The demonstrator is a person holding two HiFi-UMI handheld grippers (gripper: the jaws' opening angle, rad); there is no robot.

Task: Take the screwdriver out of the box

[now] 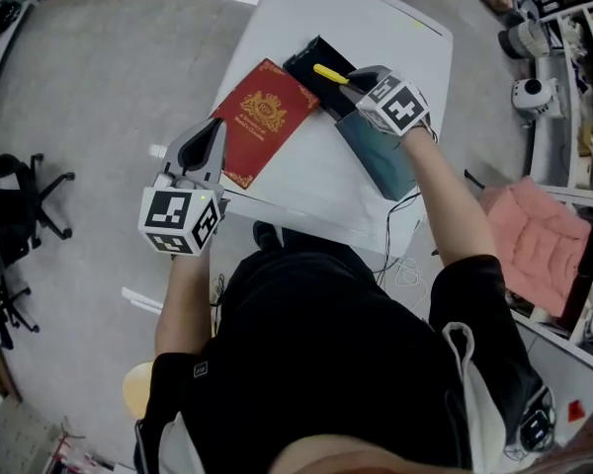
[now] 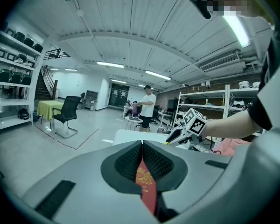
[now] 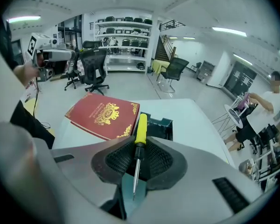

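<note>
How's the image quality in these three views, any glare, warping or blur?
Head view: even, soft light, the white table bright but not washed out, edges bowed by the wide lens. Left gripper view: heavy fisheye, dark corners, ceiling light glaring, a mosaic patch up top, red lid clear in the jaws. Right gripper view: same fisheye, screwdriver sharp in the jaws.

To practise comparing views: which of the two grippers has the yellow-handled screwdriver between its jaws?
The right gripper: its jaws clamp the screwdriver by its shaft, while the left gripper carries no screwdriver.
</note>
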